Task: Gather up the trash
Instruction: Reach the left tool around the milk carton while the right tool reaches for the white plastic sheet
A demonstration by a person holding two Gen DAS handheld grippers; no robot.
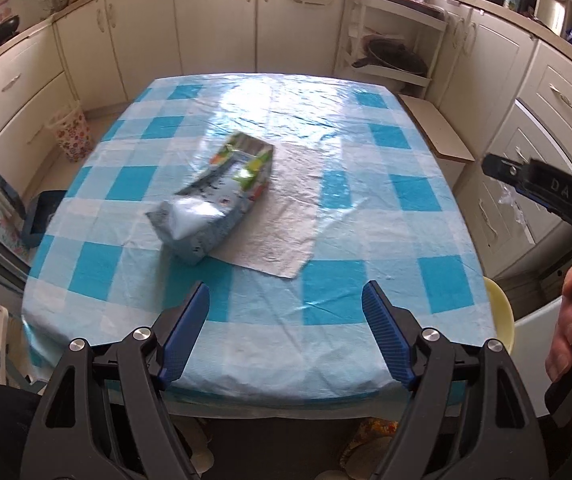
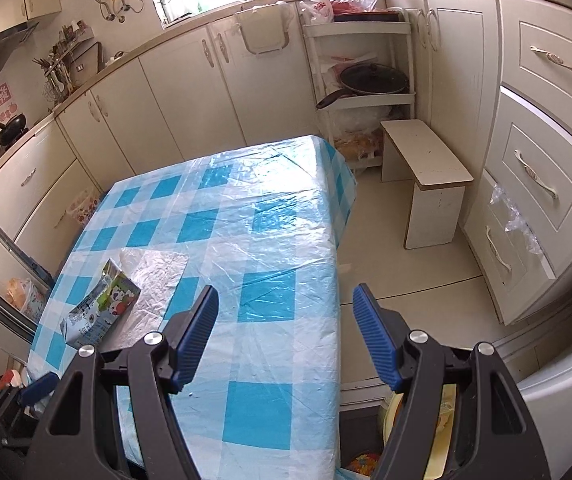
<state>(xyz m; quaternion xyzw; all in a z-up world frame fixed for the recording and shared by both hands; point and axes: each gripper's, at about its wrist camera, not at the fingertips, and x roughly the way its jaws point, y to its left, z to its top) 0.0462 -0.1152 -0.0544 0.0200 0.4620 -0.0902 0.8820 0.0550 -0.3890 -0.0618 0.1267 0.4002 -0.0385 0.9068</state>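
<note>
Nearest the lens, we find the left hand-held gripper (image 1: 286,334) spread wide with nothing between its blue pads, hovering over the near edge of the worktop (image 1: 426,240), which is covered in a blue-checked plastic cloth. We note the right hand-held gripper (image 2: 286,338) likewise spread and empty, set over the worktop's right-hand edge with floor showing beyond it.

We locate the task's item, a flattened drink carton (image 1: 213,196), lying on its side near the middle of the worktop, resting partly on a thin clear plastic sheet (image 1: 286,216). Neither gripper touches either item; both stand well apart from them.

Risks, in our judgement:
- The carton is crushed and glossy; a pinch on its puffed end could squeeze it out of the pads.
- The sheet lies flat against a slick cloth, so the pads may catch the cloth with it and drag the covering.
- Lifting the carton alone could pull the sheet along or leave it behind.
- The carton looks blurred in the left wrist view, so its exact edges are uncertain.
</note>
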